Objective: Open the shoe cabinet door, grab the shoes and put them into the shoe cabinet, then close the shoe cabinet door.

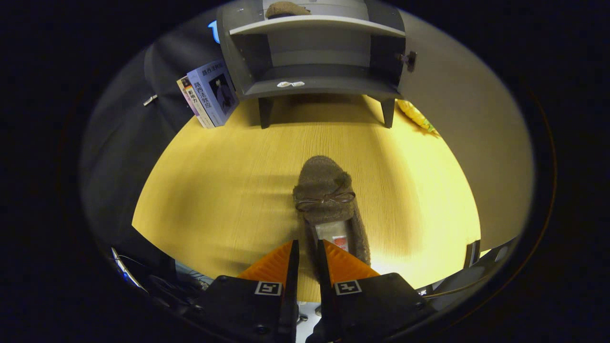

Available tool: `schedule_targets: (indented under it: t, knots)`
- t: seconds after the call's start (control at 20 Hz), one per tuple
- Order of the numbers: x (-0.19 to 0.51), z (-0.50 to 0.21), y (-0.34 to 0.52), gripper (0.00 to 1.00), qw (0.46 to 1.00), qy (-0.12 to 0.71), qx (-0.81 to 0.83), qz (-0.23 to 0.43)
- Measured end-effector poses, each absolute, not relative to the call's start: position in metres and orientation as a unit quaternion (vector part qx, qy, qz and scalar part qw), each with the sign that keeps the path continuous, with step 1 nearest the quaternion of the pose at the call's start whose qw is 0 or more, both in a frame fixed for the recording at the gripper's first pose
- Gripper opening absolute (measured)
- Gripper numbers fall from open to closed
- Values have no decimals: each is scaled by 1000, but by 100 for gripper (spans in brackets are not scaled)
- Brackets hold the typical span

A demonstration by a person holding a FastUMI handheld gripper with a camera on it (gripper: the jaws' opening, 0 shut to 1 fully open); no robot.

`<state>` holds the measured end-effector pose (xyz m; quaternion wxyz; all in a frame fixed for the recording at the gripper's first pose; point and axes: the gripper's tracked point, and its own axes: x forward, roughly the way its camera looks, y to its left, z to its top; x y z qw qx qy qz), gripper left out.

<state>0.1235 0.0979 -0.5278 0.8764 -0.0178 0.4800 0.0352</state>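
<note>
A brown fuzzy shoe [325, 190] with a small bow lies over the wooden table [214, 190], toe pointing toward the cabinet. My gripper [308, 250] is shut on the shoe's left side wall near the heel, one finger inside the opening and one outside. Beyond it the grey shoe cabinet [314, 57] stands on short legs at the far edge of the table, both doors swung open. A second brown shoe [286, 8] rests on its upper shelf. The lower shelf holds only a small white sticker [290, 84].
Two books [209, 95] lean against the cabinet's left side. A yellow object [417, 116] lies on the table behind the cabinet's right leg. The right door [405, 57] carries a knob that sticks outward.
</note>
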Motion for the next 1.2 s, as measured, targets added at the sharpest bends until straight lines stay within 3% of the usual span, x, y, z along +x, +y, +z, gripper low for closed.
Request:
schedule_targets:
  t: [0.55, 1.2]
  knots:
    - [170, -578, 101, 25, 883, 465, -49, 50]
    - [224, -582, 108, 26, 932, 348, -71, 67]
